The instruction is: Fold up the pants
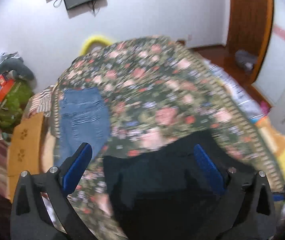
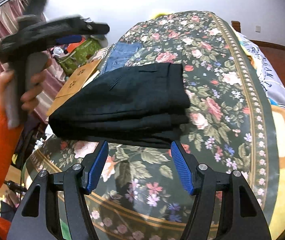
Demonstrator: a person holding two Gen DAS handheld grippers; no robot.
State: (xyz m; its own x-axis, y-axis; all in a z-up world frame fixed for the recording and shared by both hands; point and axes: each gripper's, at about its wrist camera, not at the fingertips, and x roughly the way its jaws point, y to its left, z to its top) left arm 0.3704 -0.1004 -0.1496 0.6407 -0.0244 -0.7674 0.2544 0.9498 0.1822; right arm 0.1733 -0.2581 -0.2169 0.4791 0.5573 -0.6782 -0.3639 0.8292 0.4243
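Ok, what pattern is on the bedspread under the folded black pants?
Floral: pink and red roses on the dark green bedspread, clearest in the right wrist view.

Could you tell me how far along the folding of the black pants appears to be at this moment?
Mostly done, it seems: the black pants lie in a compact layered stack on the floral bedspread, beside folded blue jeans. Nothing is in hand: the left gripper hangs wide open above the pants, and the right gripper is open and empty at their near edge. At most a final tidy remains.
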